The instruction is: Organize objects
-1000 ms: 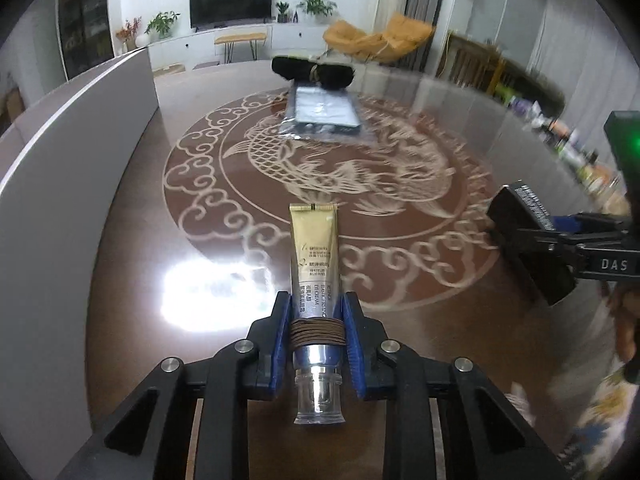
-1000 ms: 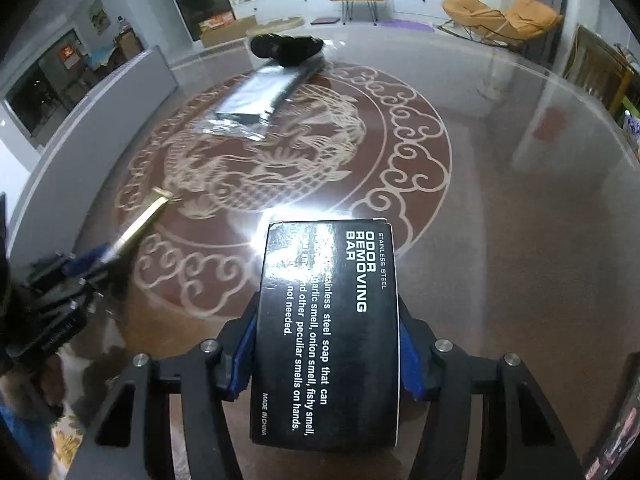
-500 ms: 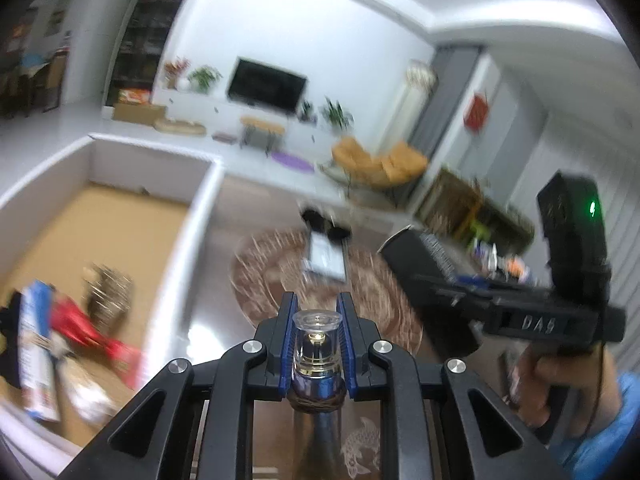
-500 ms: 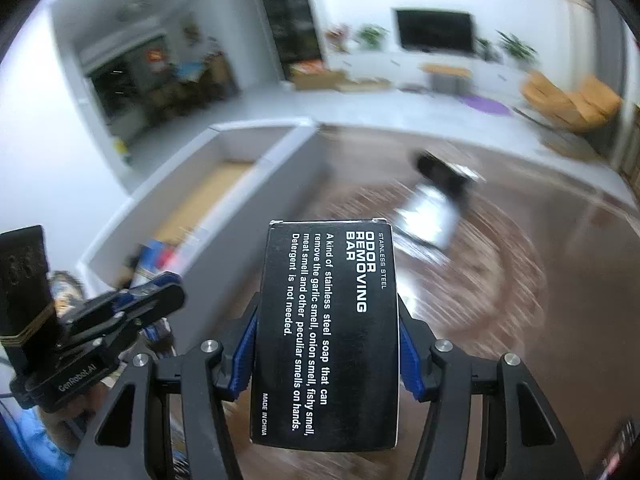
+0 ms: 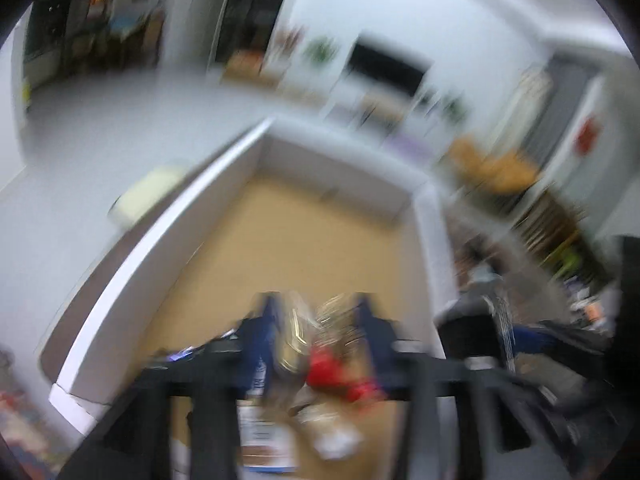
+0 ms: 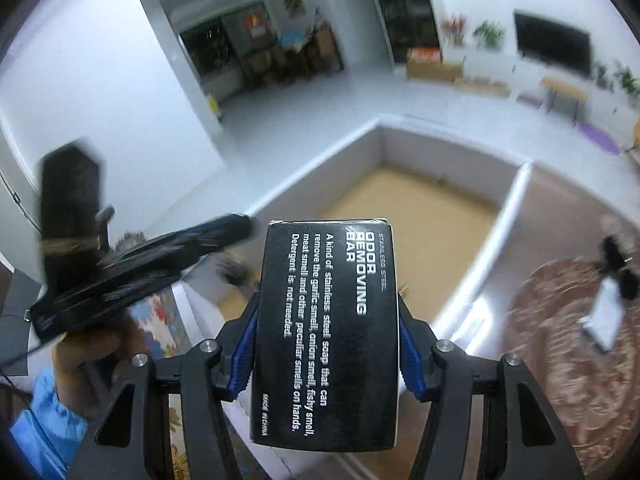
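Observation:
My right gripper (image 6: 326,308) is shut on a black box (image 6: 326,332) lettered "odor removing bar" and holds it up in the air beside a big white-walled box (image 6: 508,208) with a tan cardboard floor. My left gripper (image 5: 316,320) hangs over the same white box (image 5: 256,152), above its near end. The left wrist view is badly blurred. The jaws stand wide apart with packets showing between them, and I cannot make out the gold cream tube. In the right wrist view the left gripper (image 6: 236,226) points over the box's near wall.
Several packets, one red (image 5: 332,372), lie on the box floor at its near end. The brown patterned table (image 6: 580,340) lies to the right with a silver pouch (image 6: 604,316) and a black object (image 6: 616,260) on it.
Both grippers lifted off the table and swung left to the white box. The left gripper held the gold tube upright half a second ago; now its jaws look spread and the tube is not discernible.

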The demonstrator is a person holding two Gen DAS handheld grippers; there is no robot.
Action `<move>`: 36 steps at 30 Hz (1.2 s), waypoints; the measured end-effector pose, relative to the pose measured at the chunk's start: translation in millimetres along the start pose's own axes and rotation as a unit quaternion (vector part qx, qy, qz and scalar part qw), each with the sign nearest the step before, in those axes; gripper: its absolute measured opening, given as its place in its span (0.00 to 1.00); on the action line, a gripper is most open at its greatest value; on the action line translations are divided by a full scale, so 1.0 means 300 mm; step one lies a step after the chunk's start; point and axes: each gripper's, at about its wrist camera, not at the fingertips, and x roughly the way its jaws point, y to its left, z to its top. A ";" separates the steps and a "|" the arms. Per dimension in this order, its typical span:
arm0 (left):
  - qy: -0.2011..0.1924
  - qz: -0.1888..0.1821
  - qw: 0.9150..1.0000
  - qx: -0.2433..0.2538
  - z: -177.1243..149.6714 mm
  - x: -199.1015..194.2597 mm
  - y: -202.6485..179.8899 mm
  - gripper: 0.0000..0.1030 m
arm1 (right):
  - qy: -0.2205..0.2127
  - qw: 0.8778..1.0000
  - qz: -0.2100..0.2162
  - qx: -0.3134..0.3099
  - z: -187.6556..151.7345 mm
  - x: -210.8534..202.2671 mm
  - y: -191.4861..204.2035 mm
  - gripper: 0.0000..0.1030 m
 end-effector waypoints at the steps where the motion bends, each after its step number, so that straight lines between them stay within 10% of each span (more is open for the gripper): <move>1: 0.017 0.025 1.000 0.001 0.001 0.053 0.022 0.73 | 0.016 1.000 -0.014 -0.004 -0.008 0.058 0.013 0.75; 8: 0.018 0.107 0.994 0.019 -0.008 0.142 0.036 0.74 | -0.019 0.997 -0.073 -0.024 -0.103 0.036 0.033 0.93; 15: -0.041 0.076 0.996 0.036 -0.076 0.009 -0.085 0.82 | -0.101 0.979 -0.176 0.026 -0.332 -0.142 -0.236 1.00; 23: -0.063 -0.035 0.990 0.117 -0.225 -0.138 -0.424 0.94 | -0.046 0.939 -0.317 0.128 -0.704 -0.244 -0.728 1.00; 29: -0.019 -0.115 0.977 0.180 -0.371 -0.112 -0.716 0.98 | -0.023 0.919 -0.357 0.167 -0.862 -0.362 -0.924 1.00; 36: 0.050 -0.115 0.963 0.237 -0.464 0.046 -0.909 0.98 | -0.026 0.914 -0.352 0.200 -0.978 -0.423 -1.002 1.00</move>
